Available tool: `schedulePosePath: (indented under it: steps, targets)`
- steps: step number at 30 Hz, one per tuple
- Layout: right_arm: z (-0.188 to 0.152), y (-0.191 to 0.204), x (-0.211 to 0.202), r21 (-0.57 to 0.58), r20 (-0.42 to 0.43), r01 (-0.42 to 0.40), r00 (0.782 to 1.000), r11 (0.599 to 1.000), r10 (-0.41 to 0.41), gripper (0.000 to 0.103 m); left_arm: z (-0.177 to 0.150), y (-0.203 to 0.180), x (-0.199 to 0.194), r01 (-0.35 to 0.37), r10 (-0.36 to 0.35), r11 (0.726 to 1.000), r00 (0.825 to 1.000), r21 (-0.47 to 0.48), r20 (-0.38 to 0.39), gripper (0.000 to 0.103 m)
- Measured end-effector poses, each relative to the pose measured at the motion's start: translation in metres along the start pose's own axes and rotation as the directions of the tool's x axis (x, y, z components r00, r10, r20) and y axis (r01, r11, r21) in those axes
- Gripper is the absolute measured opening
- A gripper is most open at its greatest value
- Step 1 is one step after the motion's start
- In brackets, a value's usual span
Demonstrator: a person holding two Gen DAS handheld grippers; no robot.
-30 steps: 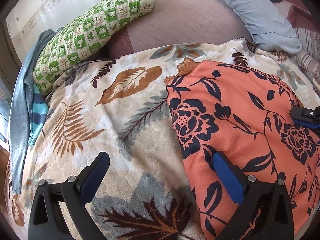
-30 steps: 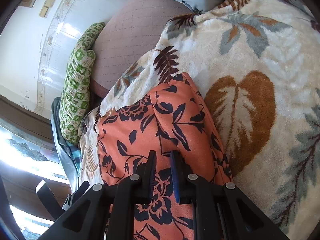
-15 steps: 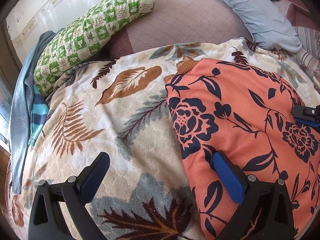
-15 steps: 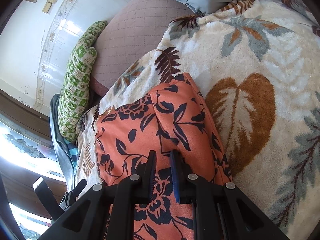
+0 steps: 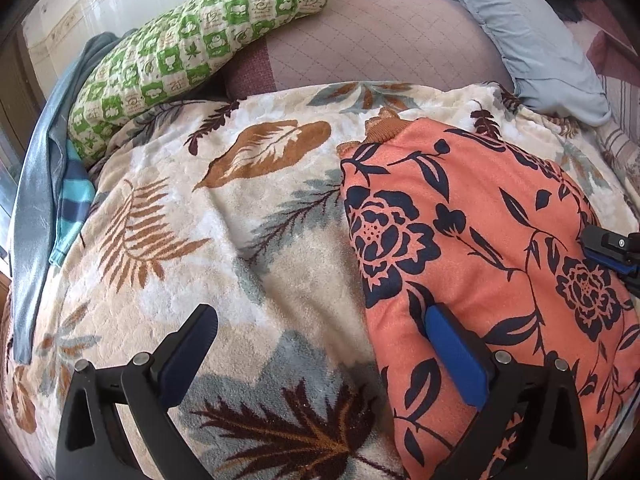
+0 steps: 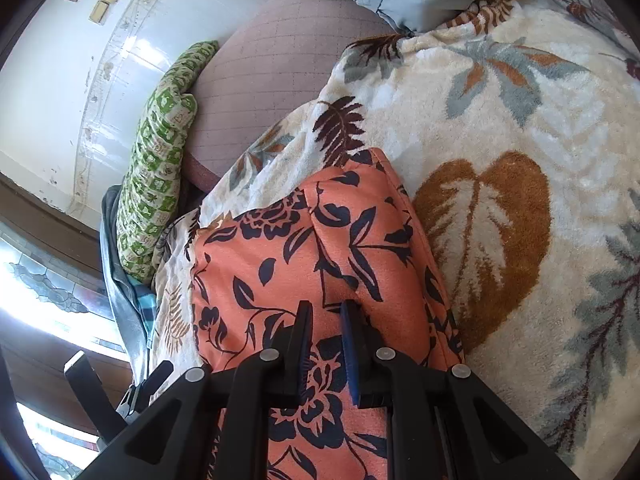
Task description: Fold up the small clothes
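Left gripper [image 5: 316, 344]: jaws wide, nothing held; right finger [image 5: 454, 360] rests on garment [image 5: 472, 240], lower right of frame. Right gripper [image 6: 325, 334]: nearly closed, pinching garment fold. Garment's long axis runs away toward pillow [image 5: 192, 48], over blanket [image 5: 240, 240].

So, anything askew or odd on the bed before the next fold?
Nothing damaged or spilled. One small thing: an orange ribbed edge pokes out past the top corner of the folded floral garment, so that corner isn't tucked flush against the leaf-print blanket.
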State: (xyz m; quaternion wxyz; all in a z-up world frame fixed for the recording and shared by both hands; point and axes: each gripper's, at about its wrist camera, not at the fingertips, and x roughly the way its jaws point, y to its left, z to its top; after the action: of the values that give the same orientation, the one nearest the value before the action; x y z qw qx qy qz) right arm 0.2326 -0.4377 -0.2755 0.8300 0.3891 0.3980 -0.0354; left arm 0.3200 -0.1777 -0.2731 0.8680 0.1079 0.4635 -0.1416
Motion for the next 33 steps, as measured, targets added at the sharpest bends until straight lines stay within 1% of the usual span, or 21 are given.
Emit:
schedulePosePath:
  steps: [2, 5, 7, 11, 14, 16, 17, 24, 33]
  targets:
    - [0.000, 0.003, -0.003, -0.017, 0.016, 0.000, 1.000, 1.000, 0.000, 0.018, 0.000, -0.001, -0.003, -0.004, 0.004, 1.000, 1.000, 0.000, 0.002, 0.103]
    - [-0.001, 0.012, -0.006, -0.067, 0.039, 0.018, 0.999, 0.998, -0.015, 0.018, -0.002, -0.008, -0.006, -0.044, 0.043, 0.998, 0.999, 0.043, 0.025, 0.103]
    - [-0.003, 0.017, -0.007, -0.093, 0.048, 0.010, 0.999, 0.996, -0.005, 0.018, -0.003, -0.011, -0.006, -0.062, 0.060, 0.996, 0.998, 0.063, 0.036, 0.103]
    - [-0.006, 0.025, -0.010, -0.126, 0.062, 0.014, 0.998, 0.992, -0.006, 0.018, -0.003, -0.008, -0.005, -0.053, 0.051, 0.997, 0.998, 0.058, 0.034, 0.103]
    - [-0.007, 0.022, -0.003, -0.117, 0.038, 0.028, 0.999, 0.993, -0.023, 0.018, -0.003, -0.007, -0.004, -0.044, 0.043, 0.998, 0.999, 0.047, 0.029, 0.103]
    - [-0.008, 0.017, 0.006, -0.102, 0.005, 0.051, 0.999, 0.994, -0.050, 0.018, -0.003, -0.008, -0.004, -0.048, 0.046, 0.997, 0.998, 0.053, 0.032, 0.103]
    - [-0.008, 0.015, 0.009, -0.095, -0.005, 0.051, 0.999, 0.994, -0.052, 0.018, -0.003, -0.008, -0.004, -0.051, 0.049, 0.997, 0.998, 0.057, 0.034, 0.103]
    - [-0.010, 0.018, 0.011, -0.132, 0.001, 0.072, 0.997, 0.989, -0.072, 0.018, -0.003, -0.008, -0.003, -0.049, 0.047, 0.998, 0.998, 0.049, 0.033, 0.103]
    - [-0.007, 0.019, 0.003, -0.123, 0.011, 0.046, 0.999, 0.991, -0.045, 0.018, -0.003, -0.008, -0.004, -0.052, 0.050, 0.997, 0.998, 0.051, 0.036, 0.103]
